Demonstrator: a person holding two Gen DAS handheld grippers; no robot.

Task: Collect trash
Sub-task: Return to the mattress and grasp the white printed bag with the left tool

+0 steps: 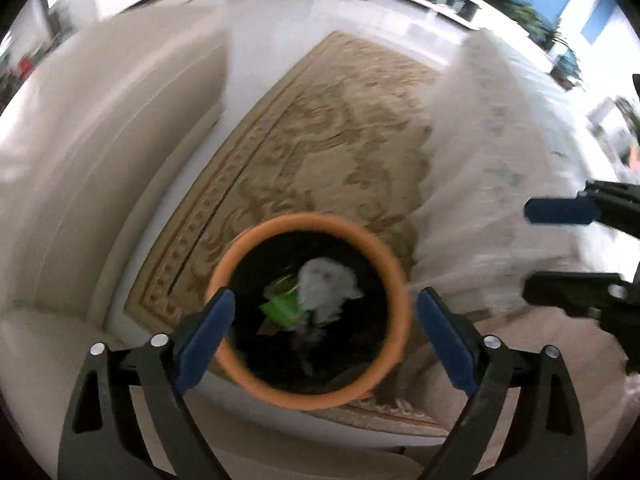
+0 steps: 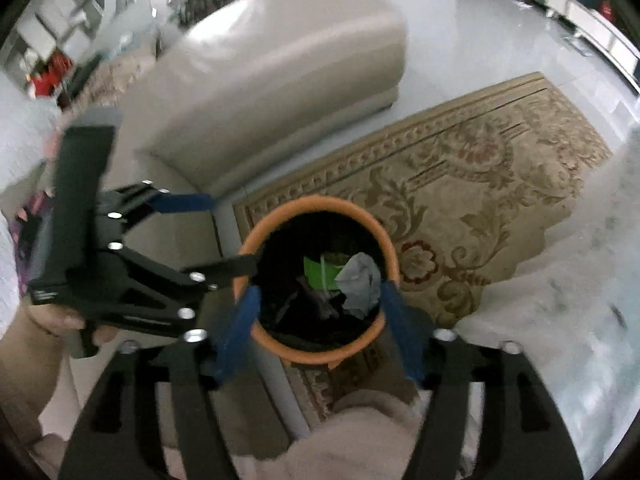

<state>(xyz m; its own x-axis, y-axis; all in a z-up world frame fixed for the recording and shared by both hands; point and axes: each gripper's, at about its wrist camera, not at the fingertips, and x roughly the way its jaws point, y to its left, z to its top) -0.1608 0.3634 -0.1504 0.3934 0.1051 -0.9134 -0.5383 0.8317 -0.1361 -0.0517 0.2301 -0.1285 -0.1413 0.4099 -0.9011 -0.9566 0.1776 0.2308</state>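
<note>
An orange-rimmed round bin (image 1: 394,276) with a black liner stands on the rug below both grippers. Inside lie a crumpled white tissue (image 1: 326,290) and a green wrapper (image 1: 282,308). My left gripper (image 1: 324,332) hangs over the bin, open and empty. The right gripper (image 1: 560,252) shows at the right edge of the left wrist view, open. In the right wrist view the bin (image 2: 316,204) holds the tissue (image 2: 360,284) and green wrapper (image 2: 320,272). My right gripper (image 2: 320,324) is open and empty above it. The left gripper (image 2: 212,232) is open to its left.
A beige patterned rug (image 1: 320,128) covers the pale floor. A cream leather sofa (image 2: 260,68) stands left of the bin. A table with a white lace cloth (image 1: 500,152) stands right of it. A pink-beige cushion (image 2: 360,432) lies near the bottom of the right wrist view.
</note>
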